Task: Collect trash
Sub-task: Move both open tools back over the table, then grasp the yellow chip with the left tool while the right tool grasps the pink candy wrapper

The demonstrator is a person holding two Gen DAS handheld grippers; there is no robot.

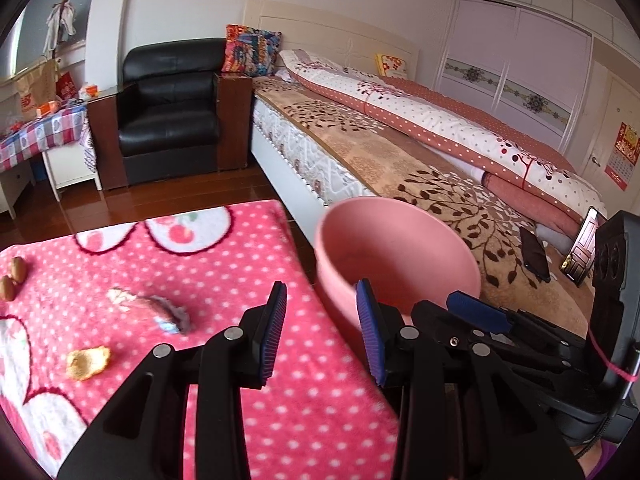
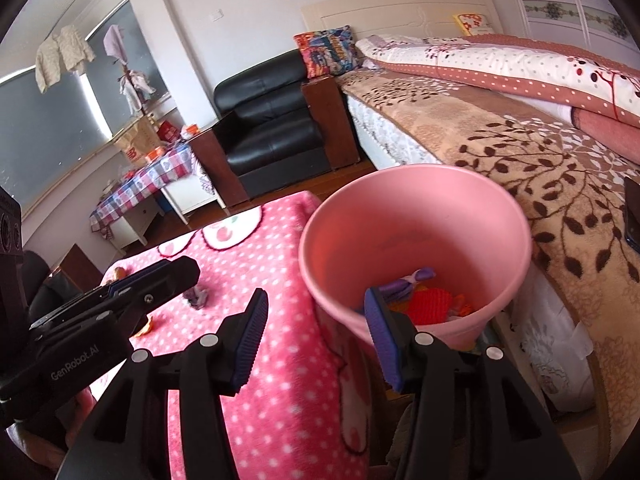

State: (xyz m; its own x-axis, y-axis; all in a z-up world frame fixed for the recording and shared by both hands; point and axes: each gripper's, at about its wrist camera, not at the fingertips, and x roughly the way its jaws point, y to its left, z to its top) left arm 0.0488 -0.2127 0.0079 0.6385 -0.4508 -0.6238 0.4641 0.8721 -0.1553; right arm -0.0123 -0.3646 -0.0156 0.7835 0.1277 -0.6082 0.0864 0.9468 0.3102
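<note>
The pink polka-dot blanket [image 1: 240, 264] spreads ahead of and below both sets of jaws, and the pink bin [image 1: 396, 252] stands off its right edge, between it and the bed [image 1: 400, 168]. In the right wrist view the bin's mouth opens just ahead of the right gripper [image 2: 318, 338], slightly right of its centre line, with crumpled purple and orange-red scraps [image 2: 424, 300] already lying in the bottom. The right gripper's jaws stand partly apart with nothing between the pads, so it carries nothing. The left gripper [image 1: 320, 330] is spread wide and also empty; the bin lies ahead and to the right of its jaws, while the remaining litter lies ahead and to the left. Nearest is a crumpled wrapper [image 1: 154, 308], motion-blurred, its long axis running from far left to near right, so roughly diagonal to the line the left jaws point along. Closer in and further left sits an orange peel piece [image 1: 88, 362], and at the far left edge are two small brown nut-like pieces [image 1: 12, 280]. Judging by this layout, the left hand is the nearer one for the wrapper, which lies just left of its left finger; the jaws would probably need to swing left and turn across the wrapper's narrow width before closing.
</note>
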